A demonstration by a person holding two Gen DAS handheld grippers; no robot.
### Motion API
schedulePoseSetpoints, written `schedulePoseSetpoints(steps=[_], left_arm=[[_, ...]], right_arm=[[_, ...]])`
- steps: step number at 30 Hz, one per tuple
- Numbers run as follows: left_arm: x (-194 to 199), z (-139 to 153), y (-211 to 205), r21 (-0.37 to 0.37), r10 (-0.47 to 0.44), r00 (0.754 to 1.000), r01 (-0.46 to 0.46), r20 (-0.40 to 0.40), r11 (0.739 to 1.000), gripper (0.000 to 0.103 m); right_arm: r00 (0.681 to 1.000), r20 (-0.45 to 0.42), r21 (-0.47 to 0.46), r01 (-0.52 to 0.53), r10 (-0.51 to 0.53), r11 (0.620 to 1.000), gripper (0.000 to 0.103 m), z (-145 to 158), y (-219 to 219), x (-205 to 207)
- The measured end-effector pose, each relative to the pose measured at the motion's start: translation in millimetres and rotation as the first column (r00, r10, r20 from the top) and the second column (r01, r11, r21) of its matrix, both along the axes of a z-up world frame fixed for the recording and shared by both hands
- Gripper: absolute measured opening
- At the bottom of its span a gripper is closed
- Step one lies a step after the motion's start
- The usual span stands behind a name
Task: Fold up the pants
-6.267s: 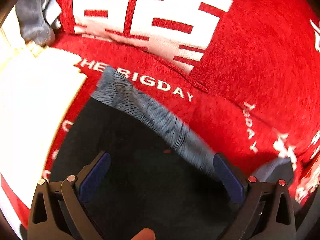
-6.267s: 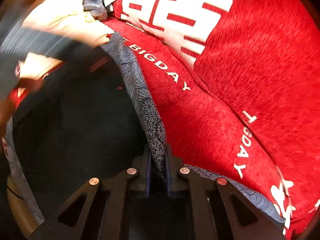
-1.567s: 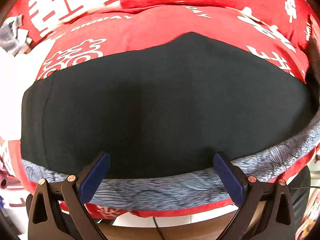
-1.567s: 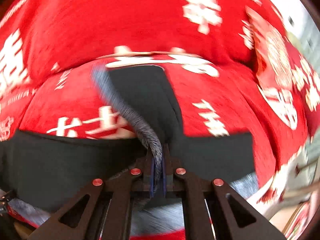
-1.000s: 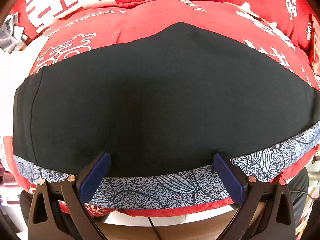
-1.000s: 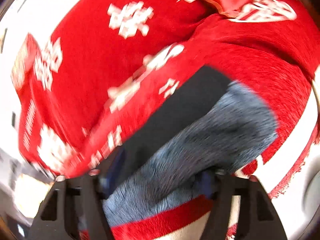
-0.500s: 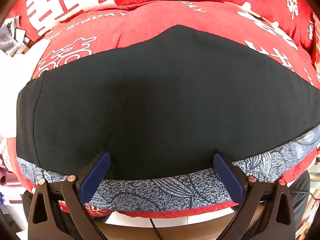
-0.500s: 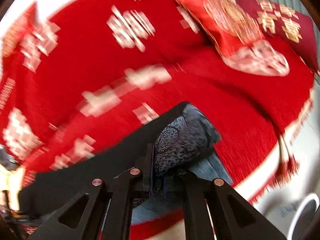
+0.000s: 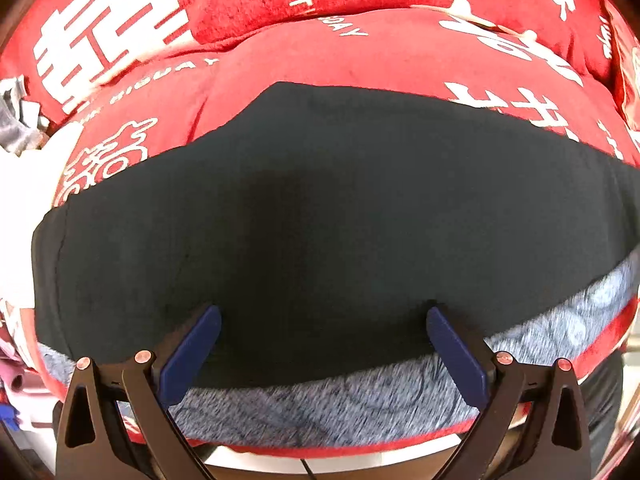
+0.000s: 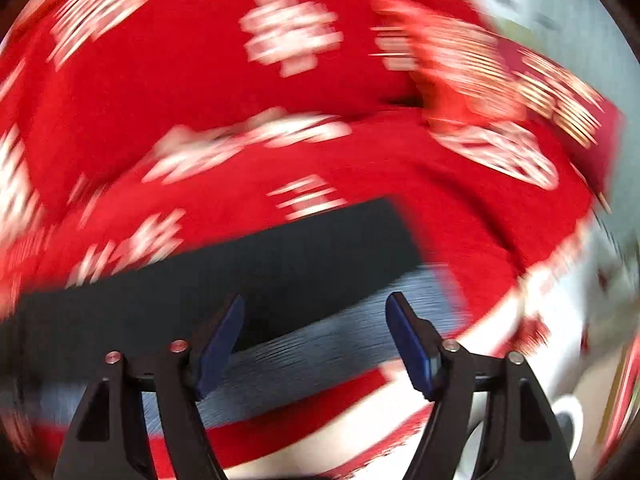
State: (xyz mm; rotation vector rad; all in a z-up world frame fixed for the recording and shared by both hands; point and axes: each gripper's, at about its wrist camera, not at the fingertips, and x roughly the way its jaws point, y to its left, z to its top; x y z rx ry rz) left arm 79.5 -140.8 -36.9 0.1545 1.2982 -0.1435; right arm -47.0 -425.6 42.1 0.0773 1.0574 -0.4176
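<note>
Right gripper (image 10: pixel 314 334) jaws just opened wide, nothing pinched; half second back they clamped patterned grey band (image 10: pixel 320 348), now lying loose beneath. Left gripper (image 9: pixel 322 346) spread too, empty, above pants (image 9: pixel 320 208). Pants flat on red sofa cover (image 9: pixel 380 52), band at near edge. Likely this fold laid, next grasp due. Legible: "BIGDAY" (image 9: pixel 160 76) in white, large Chinese character (image 9: pixel 108 32).

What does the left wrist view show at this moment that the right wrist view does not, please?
Only the left wrist view shows the peaked far edge of the black pants and white and grey cloth at the far left. Only the right wrist view shows the pants' squared right end and a red cushion beyond it. Both show an open claw, left and right, over the patterned grey band, on the red cover.
</note>
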Motion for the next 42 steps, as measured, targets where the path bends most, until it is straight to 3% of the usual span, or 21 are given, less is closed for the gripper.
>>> schedulePoseSetpoints(steps=[2,4,6,10,13,15,19,23,28,33,35,38,40,42], left_arm=[[15.9,-3.9,3.7,-0.051,0.038,0.998,-0.040,-0.041,0.998,0.103],[28.6,-3.3,2.5,-0.062,0.055,0.997,-0.058,-0.047,0.996,0.103],[42.4,-2.1,-3.1,-0.048,0.048,0.998,-0.050,-0.037,0.998,0.103],[56.0,6.2,-8.0,-0.046,0.070,0.997,-0.072,-0.046,0.996,0.103],[61.1,20.9,-6.2,-0.089,0.074,0.997,-0.074,0.000,0.993,0.103],[71.6,20.4,-6.8,-0.079,0.093,0.996,-0.092,0.003,0.993,0.103],[86.7,-1.7,-6.6,-0.032,0.120,0.992,-0.122,-0.040,0.992,0.103],[90.2,-3.5,3.2,-0.077,0.104,0.994,-0.107,-0.044,0.991,0.103],[95.2,-6.7,31.1,-0.102,0.149,0.986,-0.156,-0.076,0.982,0.103],[92.8,-6.7,30.2,-0.074,0.170,0.983,-0.175,-0.067,0.982,0.103],[88.9,-3.0,27.1,-0.053,0.180,0.982,-0.184,-0.064,0.982,0.103],[70.4,5.9,19.7,-0.075,0.147,0.987,-0.151,-0.063,0.986,0.103],[45.7,11.1,8.2,-0.086,0.076,0.996,-0.080,-0.052,0.993,0.103],[17.4,12.4,-7.9,-0.049,-0.020,1.000,0.019,-0.023,0.999,0.103]], right_arm=[[0.990,-0.087,0.017,-0.111,0.112,0.994,0.078,-27.4,29.0,20.7],[0.979,-0.150,0.029,-0.135,0.137,0.990,0.078,-53.3,41.3,39.6],[0.989,-0.106,0.063,-0.093,0.099,0.994,0.085,-54.9,31.0,54.5],[0.988,-0.150,0.111,-0.024,0.041,0.994,0.093,-55.2,15.3,76.6],[0.992,-0.092,0.125,-0.077,0.089,0.989,0.092,-37.7,28.0,76.4],[0.991,-0.073,0.123,-0.105,0.114,0.987,0.092,-33.0,39.3,79.6],[0.979,-0.096,0.163,-0.162,0.179,0.973,0.092,-47.1,71.4,96.7],[0.954,-0.153,0.109,-0.243,0.258,0.964,0.093,-68.0,82.0,109.7],[0.981,-0.140,0.098,-0.122,0.135,0.988,0.097,-59.2,16.1,98.5],[0.982,-0.150,0.019,0.117,-0.112,0.993,0.103,-56.3,-89.6,81.0],[0.981,-0.125,0.096,0.158,-0.146,0.983,0.102,-53.0,-115.5,74.3],[0.971,-0.162,-0.004,0.177,-0.175,0.984,0.102,-40.1,-93.6,75.4],[0.990,-0.115,0.057,0.089,-0.082,0.994,0.102,-29.2,-59.8,68.8],[0.995,-0.093,0.125,-0.024,0.036,0.992,0.102,-25.8,-10.7,59.8]])
